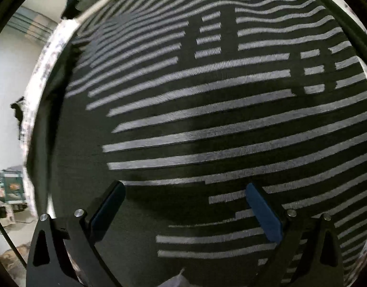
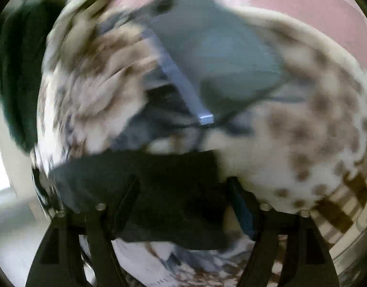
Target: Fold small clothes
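Left gripper (image 1: pixel 184 195) spread, striped black-grey garment (image 1: pixel 207 95) flat

Left wrist view mostly sharp, soft shadows just ahead of the fingers, smeared far left; right wrist view heavily motion-blurred throughout, daylight glare lower left, fisheye-bowed dark edges.

The left gripper (image 1: pixel 184 192) shows two black arms with triangular cut-outs near the base, each carrying a pair of round silver screws (image 1: pixel 79 212), and its fingers wear flat blue pads (image 1: pixel 263 211). The right gripper (image 2: pixel 183 198) has the same black build with triangular cut-outs and silver screws (image 2: pixel 264 206). Its right finger shows a blue pad (image 2: pixel 243 212), while the rest is blurred.
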